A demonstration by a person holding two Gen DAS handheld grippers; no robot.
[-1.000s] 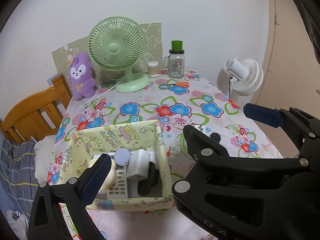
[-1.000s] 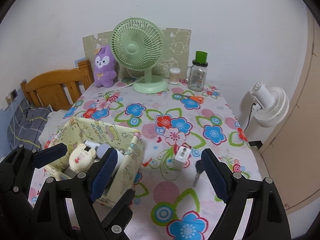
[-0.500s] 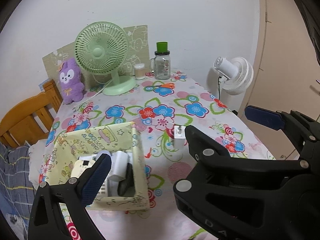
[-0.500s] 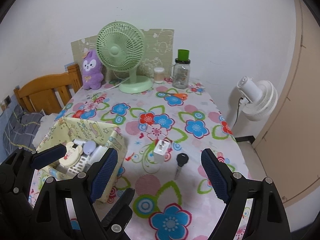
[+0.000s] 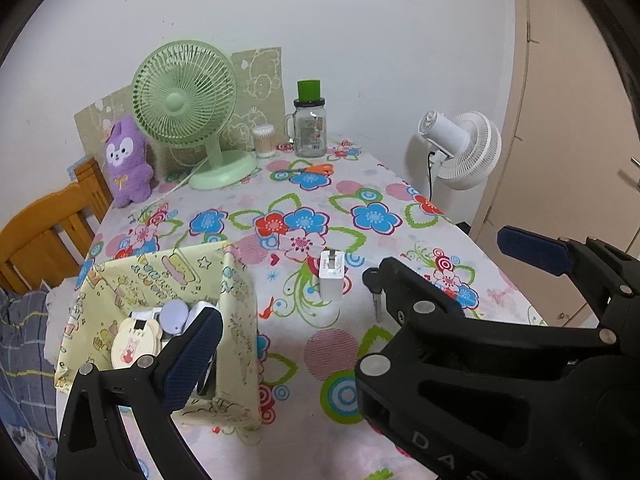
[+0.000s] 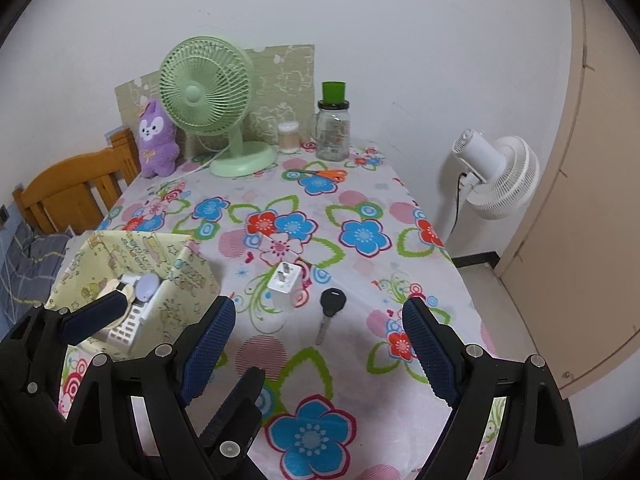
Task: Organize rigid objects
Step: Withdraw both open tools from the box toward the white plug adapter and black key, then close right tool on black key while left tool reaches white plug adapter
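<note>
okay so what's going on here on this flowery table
A person is tidying small hard items into a yellow fabric box, holding a gripper in each hand. The box already holds a remote and a few small gadgets. A white charger and a black key lie loose on the tablecloth beside the box. The right gripper hangs over them with its jaws open and nothing held. The left gripper is also open and empty, one finger over the box.

In the left wrist view, the right gripper (image 5: 444, 276) hides most of the key (image 5: 376, 304) behind it. The yellow box (image 6: 188, 280) beside the left gripper (image 6: 156, 312) hides the lower parts of its contents; the remote's (image 6: 124, 330) buttons are too small to read.
</note>
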